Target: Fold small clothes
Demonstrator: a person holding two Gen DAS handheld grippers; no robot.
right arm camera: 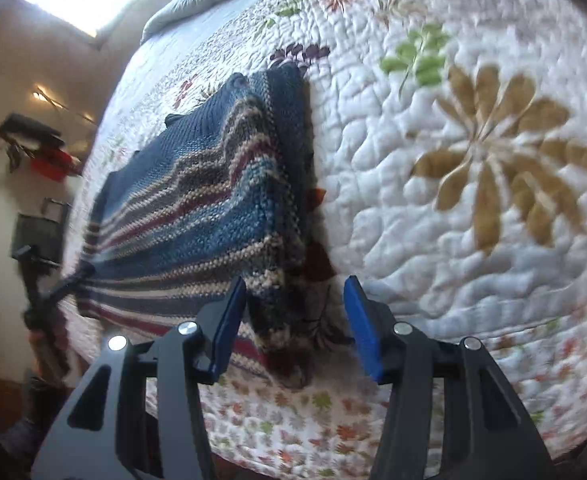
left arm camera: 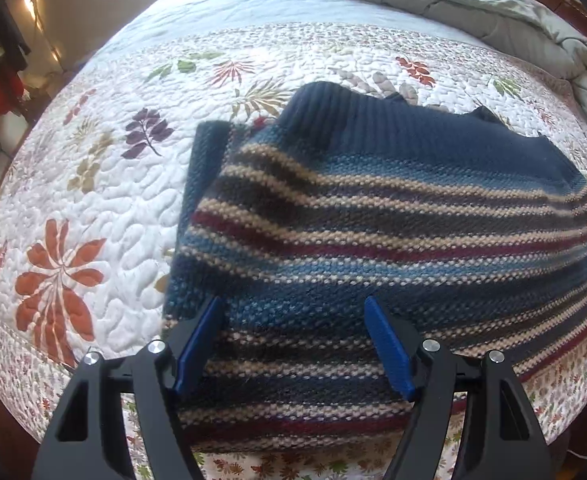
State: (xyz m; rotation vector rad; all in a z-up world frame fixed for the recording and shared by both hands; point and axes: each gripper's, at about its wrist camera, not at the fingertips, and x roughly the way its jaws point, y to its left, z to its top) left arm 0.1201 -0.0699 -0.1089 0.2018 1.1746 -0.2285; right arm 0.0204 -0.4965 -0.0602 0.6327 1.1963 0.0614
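A small striped knit sweater (left arm camera: 373, 216), navy with tan, maroon and blue bands, lies on the quilted floral bedspread (left arm camera: 93, 200). One sleeve or side is folded in along its left edge. My left gripper (left arm camera: 293, 312) is open, its blue pads hovering over the sweater's lower left part, holding nothing. In the right wrist view the sweater (right arm camera: 197, 200) lies left of centre with its right side folded over. My right gripper (right arm camera: 295, 292) is open above the sweater's lower right corner at the near bed edge, holding nothing.
A grey duvet (left arm camera: 473, 4) is bunched at the far end of the bed. The bed's near edge (right arm camera: 293, 420) runs just under both grippers. The other gripper (right arm camera: 53, 280) shows dimly at the sweater's far corner. Room clutter and a wall lamp lie off to the left.
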